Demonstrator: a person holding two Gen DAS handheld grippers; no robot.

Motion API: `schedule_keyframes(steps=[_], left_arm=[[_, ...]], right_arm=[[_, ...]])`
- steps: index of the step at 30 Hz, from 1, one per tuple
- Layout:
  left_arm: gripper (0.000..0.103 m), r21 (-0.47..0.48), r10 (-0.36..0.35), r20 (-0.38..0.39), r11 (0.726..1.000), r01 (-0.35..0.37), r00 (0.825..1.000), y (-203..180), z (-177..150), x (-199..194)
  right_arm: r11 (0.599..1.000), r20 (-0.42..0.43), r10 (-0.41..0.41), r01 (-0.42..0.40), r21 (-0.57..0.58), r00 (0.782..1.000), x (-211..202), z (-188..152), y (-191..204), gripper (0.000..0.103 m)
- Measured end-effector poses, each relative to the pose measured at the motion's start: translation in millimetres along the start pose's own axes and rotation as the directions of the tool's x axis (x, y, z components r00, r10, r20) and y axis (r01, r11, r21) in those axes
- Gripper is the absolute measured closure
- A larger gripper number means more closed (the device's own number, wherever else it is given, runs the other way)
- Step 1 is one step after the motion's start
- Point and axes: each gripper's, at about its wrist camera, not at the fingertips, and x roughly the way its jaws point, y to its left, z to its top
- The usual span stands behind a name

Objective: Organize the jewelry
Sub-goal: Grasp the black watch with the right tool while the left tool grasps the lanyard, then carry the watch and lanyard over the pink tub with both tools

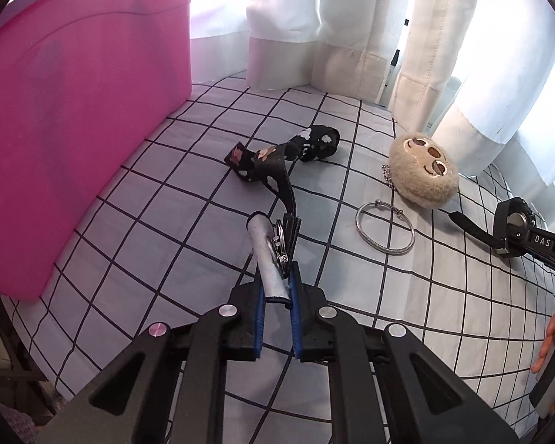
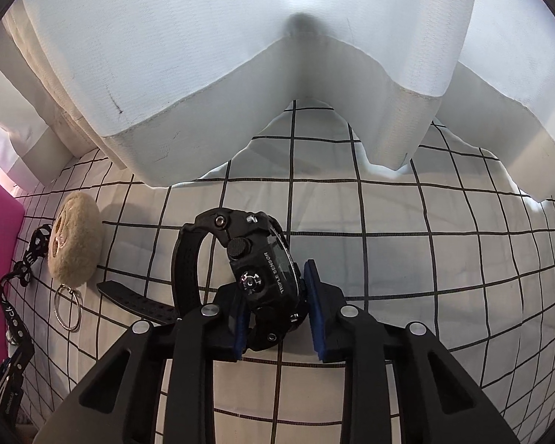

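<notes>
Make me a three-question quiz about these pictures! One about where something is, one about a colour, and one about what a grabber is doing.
1. Where is the silver bangle?
A. inside the box
B. on the checked sheet, beside the fluffy toy
C. in a gripper

2. What colour is the big box?
A. pink
B. green
C. yellow

3. What does the right gripper hold?
A. nothing
B. the toy
C. a black watch

Answers: 1 B, it lies flat on the sheet near the toy. 2 A, its wall is bright pink. 3 C, the watch case sits between its blue pads.
</notes>
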Motion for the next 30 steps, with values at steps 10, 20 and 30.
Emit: schedule_keyframes(steps=[10,20,30], left_arm=[[0.092,0.011,-0.038,0.076,0.999,0.038,0.996,0,9,-40],[0.092,-0.003,-0.096,0.143,0.995,0.097,0.985,9,25,-86],[0.092,0.006,-0.119,0.241,0.993,0.121,0.963,31,48,-139]], right_arm=[[0.999,0.021,0.046,-0.047,0.014,0.999,-28,-23,-8,0.077],[0.995,0.071,0.097,-0.097,-0.002,0.993,-77,-31,-3,0.077],[0.991,0.139,0.132,-0.126,-0.047,0.982,-128,-21,42,0.077]])
